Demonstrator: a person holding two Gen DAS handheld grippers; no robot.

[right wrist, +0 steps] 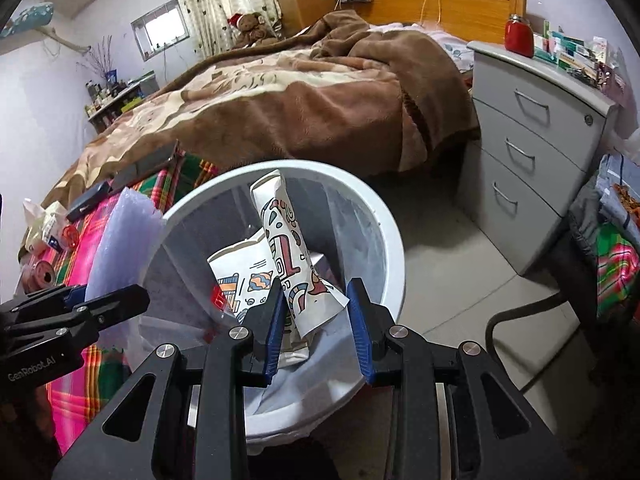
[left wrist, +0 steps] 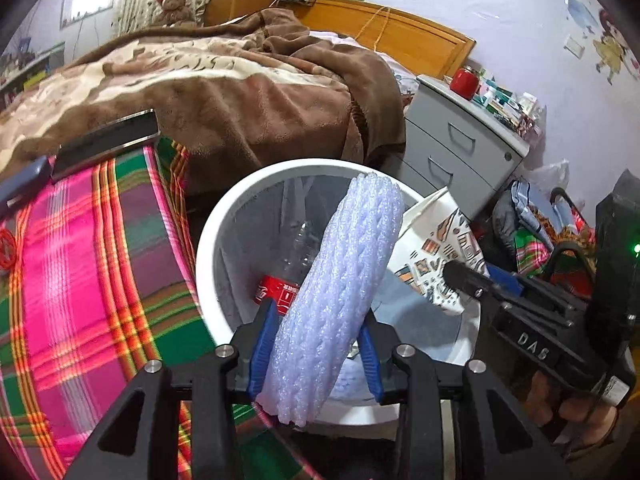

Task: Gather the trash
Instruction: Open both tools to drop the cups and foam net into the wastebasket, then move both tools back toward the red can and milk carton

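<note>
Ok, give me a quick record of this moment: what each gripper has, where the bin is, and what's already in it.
left gripper: closed on a white foam sleeve, held on end over the bin
right gripper: closed on a patterned paper bag, tilted over the bin
bin: white and round, beside the bed, below both grippers
already in bin: clear plastic bottle with a red label
</note>
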